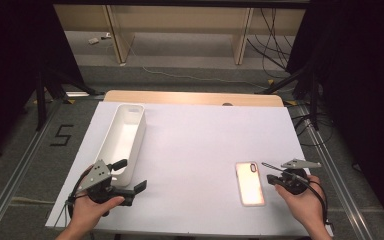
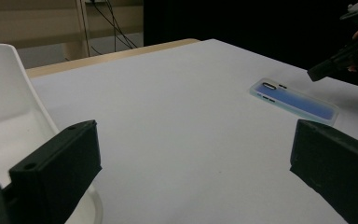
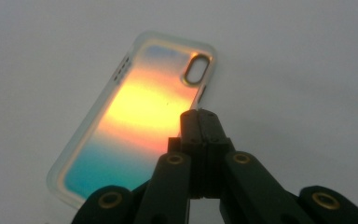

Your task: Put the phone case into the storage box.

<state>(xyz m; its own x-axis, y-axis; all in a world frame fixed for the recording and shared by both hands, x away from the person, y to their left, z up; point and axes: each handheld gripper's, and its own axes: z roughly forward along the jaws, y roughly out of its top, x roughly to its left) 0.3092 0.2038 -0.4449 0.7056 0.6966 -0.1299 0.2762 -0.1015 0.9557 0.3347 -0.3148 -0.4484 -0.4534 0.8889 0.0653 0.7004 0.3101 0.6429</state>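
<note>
in the right gripper view we see the right gripper [image 3: 200, 114] with its two black jaws pressed flat together, clenched on nothing, their joined tip low in the middle of the frame over the long edge of the phone case [image 3: 135, 116]. whether the tip touches that edge we cannot tell. the case lies flat, slanting from the lower left up toward the upper middle, glowing orange and yellow with teal at its near end, the oval camera cutout at its far end.

in the high view the right gripper [image 1: 270, 178] sits at the lower right, held in the person's right hand [image 1: 300, 197], its tip just beside the right edge of the case [image 1: 250, 183], which lies flat on the white table sheet [image 1: 200, 145].

the left gripper [image 1: 130, 175] is at the lower left of the high view, in the left hand [image 1: 92, 207], jaws spread wide and released, holding nothing. in the left gripper view the jaws rise from the lower left and lower right corners with bare sheet between them. one jaw is just beside the near end of the long white bin [image 1: 125, 135], which runs up toward the upper left. the case is well apart from the bin.
</note>
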